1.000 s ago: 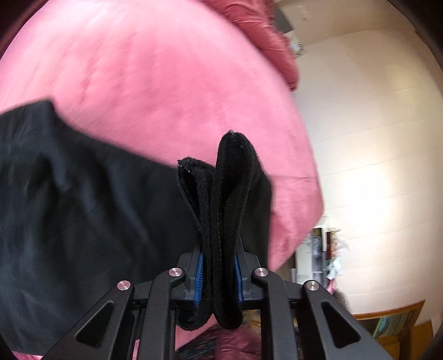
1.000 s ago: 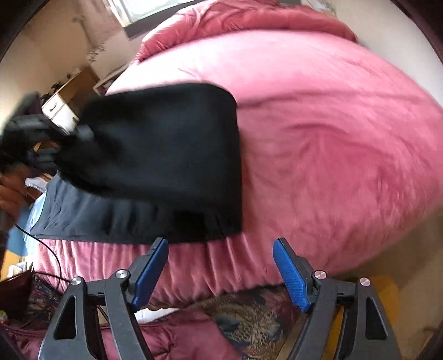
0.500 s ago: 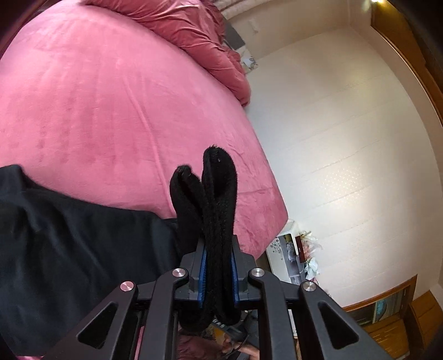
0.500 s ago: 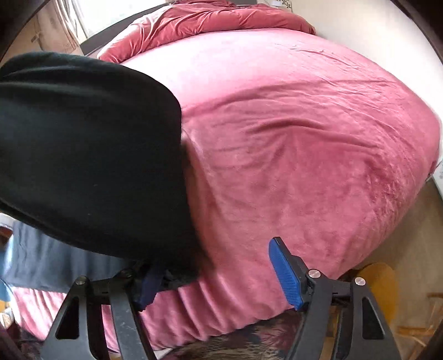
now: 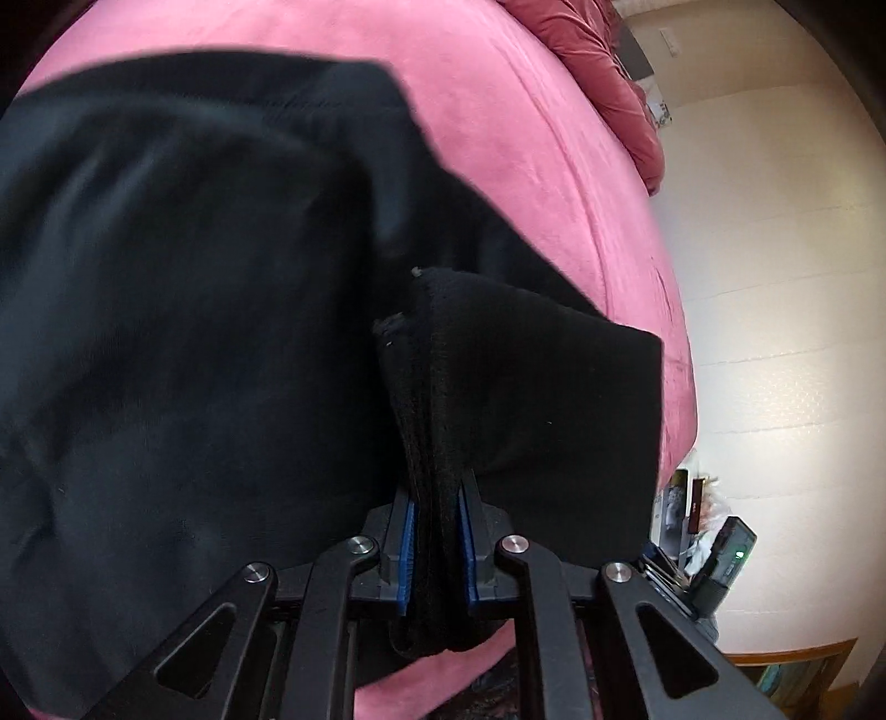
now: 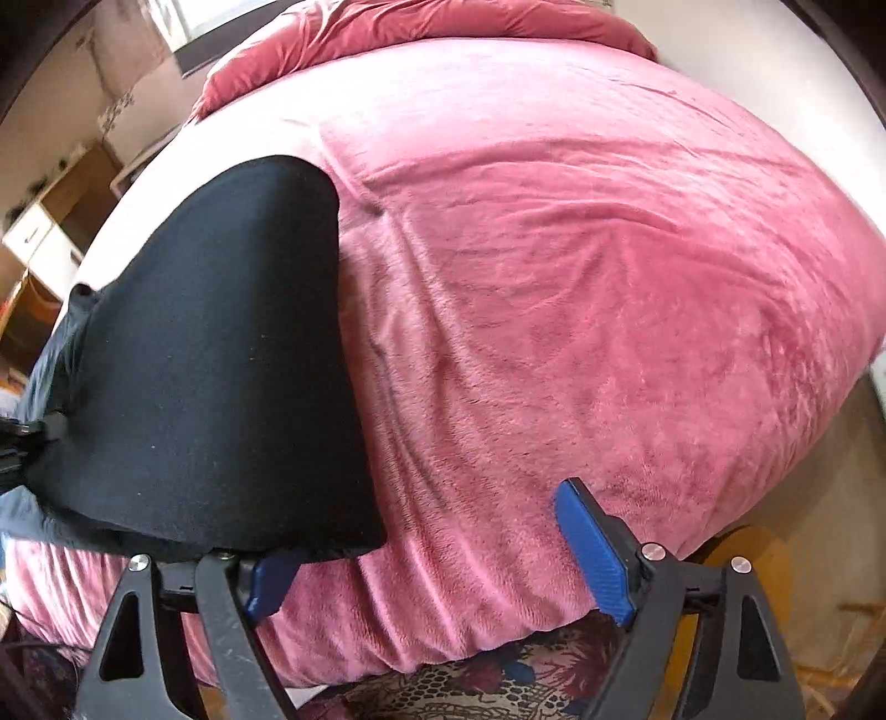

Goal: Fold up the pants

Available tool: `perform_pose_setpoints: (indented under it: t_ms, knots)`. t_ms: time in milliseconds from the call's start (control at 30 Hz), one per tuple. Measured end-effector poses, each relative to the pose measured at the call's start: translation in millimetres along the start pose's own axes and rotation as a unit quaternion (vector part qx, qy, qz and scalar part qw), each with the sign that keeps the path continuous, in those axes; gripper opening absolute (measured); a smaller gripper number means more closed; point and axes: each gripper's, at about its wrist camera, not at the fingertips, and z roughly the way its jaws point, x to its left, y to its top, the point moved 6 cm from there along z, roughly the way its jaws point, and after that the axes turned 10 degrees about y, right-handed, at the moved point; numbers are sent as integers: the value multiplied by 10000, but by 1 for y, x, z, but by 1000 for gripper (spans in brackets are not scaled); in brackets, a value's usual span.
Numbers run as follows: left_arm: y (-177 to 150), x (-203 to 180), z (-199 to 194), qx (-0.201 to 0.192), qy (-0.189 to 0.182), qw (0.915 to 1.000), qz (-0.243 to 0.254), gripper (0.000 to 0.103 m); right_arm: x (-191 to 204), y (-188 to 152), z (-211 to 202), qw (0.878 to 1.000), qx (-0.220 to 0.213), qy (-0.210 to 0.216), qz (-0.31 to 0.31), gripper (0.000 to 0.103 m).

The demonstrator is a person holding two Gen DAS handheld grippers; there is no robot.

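Observation:
The black pants [image 5: 194, 332] lie on a pink bed [image 5: 526, 138], folded over themselves. My left gripper [image 5: 434, 531] is shut on a bunched edge of the pants and holds it over the lower layer. In the right wrist view the pants [image 6: 221, 360] fill the left side, with a rounded folded corner at the top. My right gripper [image 6: 432, 554] is open and empty at the bed's near edge; its left finger [image 6: 271, 576] lies partly under the pants' lower corner, its right finger [image 6: 587, 548] over bare blanket.
A crumpled red duvet [image 6: 443, 22] lies at the bed's far end. A patterned rug [image 6: 498, 681] lies below the bed edge. White drawers [image 6: 39, 243] stand at left. Cluttered shelves [image 5: 703, 531] stand by the white wall at right.
My left gripper has carried the pants edge forward and down over the rest of the pants. The fabric has dropped flat beside my open right gripper.

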Motion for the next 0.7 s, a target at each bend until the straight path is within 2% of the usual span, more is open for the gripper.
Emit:
perform_pose_setpoints:
  t_ms: [100,233,367,433,533,633,700]
  knots:
    - [-1,0,-3,-57,-10,10000,39,13,3,-2,-3,9996,224,69,-168,85]
    - [-6,-2,-11,-182,109,9991,370,14,2,-5,-32,9965,534,323,-557,84]
    - [-12,-13,-11,-390,256,9967,664,14,10,13,-68,9952,111,686,-684,77]
    - [-14,-18,-10,-527,290,9956,719,13,29,22,-79,9934,-118,844,-774,75]
    - [-19,-25,-23,-864,398,9913,907,13,69,49,-65,9873,-282,1063,-1146,75]
    - [-21,-31,-32,-1085,561,9864,1098,13,110,77,-35,9834,-348,977,-1490,75]
    - [-18,-26,-32,-1079,665,9854,1134,13,119,91,-16,9847,-327,903,-1456,75]
